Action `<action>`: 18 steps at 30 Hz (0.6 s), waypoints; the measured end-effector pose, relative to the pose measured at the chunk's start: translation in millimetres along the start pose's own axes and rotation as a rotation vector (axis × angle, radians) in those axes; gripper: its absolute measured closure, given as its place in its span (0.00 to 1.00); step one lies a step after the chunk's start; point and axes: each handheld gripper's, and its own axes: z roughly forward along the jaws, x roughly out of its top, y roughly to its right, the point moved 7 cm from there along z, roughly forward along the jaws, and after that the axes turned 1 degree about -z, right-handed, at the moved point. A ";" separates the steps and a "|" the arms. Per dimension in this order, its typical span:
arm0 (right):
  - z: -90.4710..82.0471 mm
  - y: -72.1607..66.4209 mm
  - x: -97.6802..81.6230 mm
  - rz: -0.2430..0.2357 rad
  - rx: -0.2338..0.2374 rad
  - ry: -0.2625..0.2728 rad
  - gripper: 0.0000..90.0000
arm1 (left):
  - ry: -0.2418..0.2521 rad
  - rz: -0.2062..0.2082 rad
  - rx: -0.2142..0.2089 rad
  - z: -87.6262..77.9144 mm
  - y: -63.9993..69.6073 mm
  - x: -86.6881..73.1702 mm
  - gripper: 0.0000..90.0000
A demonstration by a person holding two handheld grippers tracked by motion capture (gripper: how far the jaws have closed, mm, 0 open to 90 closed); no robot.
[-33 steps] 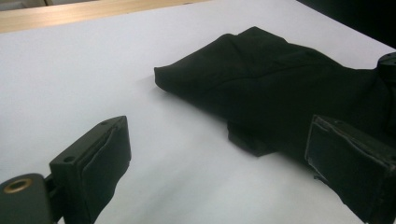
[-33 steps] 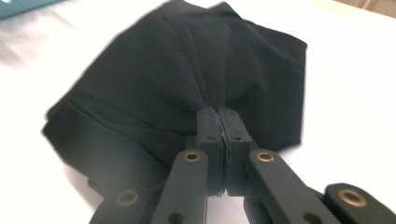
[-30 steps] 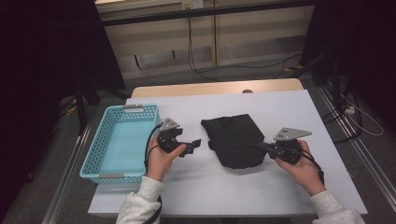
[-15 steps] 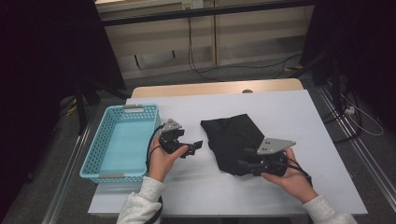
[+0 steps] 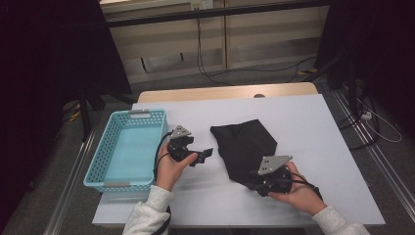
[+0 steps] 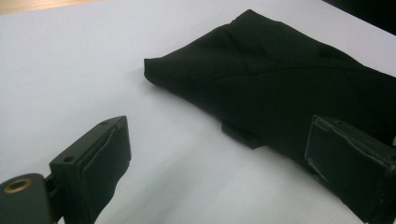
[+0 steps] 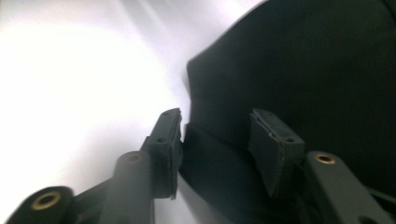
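Lying at the table's centre, the black cloth has its six o'clock corner between the right tool's parted pads, which have just been closing. At nine o'clock of it, the left tool gapes empty.

Matt black cloth, smooth white tabletop, seemingly plastic basket

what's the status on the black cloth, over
Right tongs just closing, jaws astride black cloth near corner, not pinched. Left tongs open beside it. Nothing in the way.
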 end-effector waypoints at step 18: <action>9.6 -1.8 -3.1 -0.006 -0.037 -0.046 0.77 | -0.005 0.003 0.000 2.6 2.0 -1.1 0.07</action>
